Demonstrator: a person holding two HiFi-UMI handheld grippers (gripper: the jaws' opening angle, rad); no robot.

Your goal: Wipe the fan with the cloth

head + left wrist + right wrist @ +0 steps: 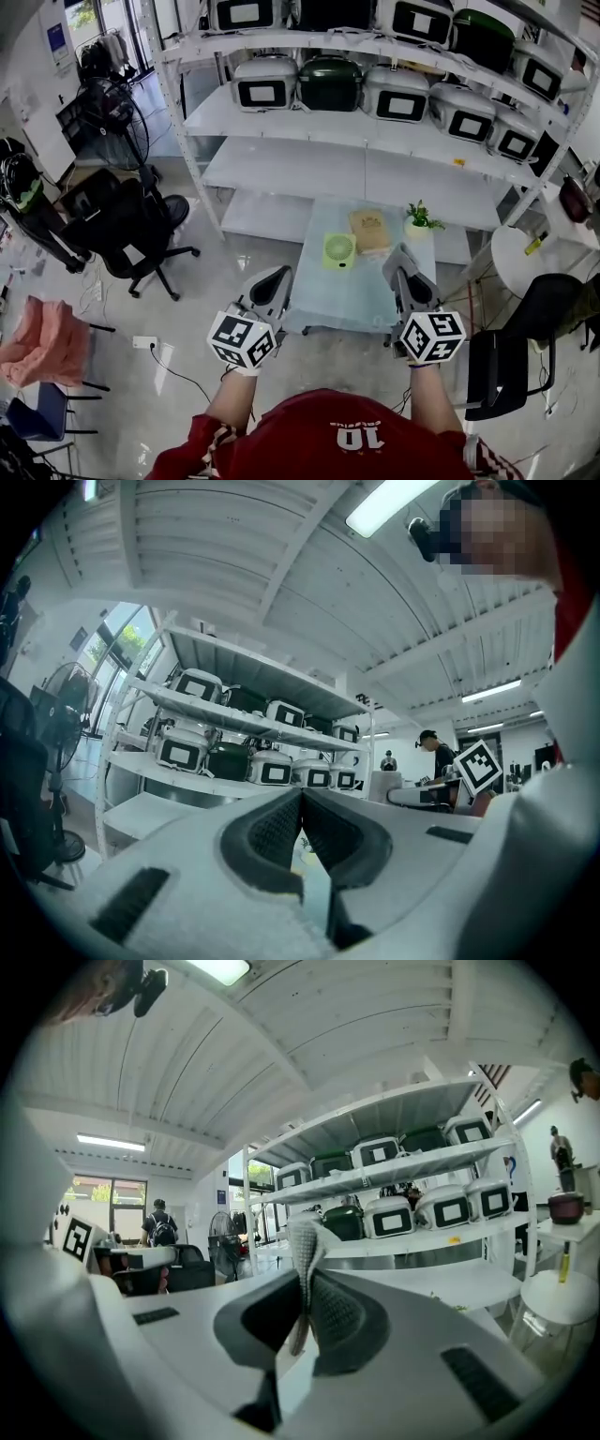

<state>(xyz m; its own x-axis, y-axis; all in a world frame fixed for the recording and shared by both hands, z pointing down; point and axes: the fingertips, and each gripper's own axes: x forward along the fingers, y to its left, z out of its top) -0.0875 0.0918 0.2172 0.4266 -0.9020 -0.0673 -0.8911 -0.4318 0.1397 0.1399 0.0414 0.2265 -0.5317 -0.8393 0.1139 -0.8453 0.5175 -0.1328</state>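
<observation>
L gripper (302, 797): jaws together, nothing btwn them. R gripper (307, 1283): jaws clamped on a grey-white cloth (303, 1239), w/ a fold sticking up past the tips. Head view: both grippers held near the front edge of the table (323, 305). Small green fan (338, 250) stands on the table's far half, apart from both grippers, just beside a tan flat item (370, 230). Potted plant (419, 220) sits at the far R corner.
</observation>
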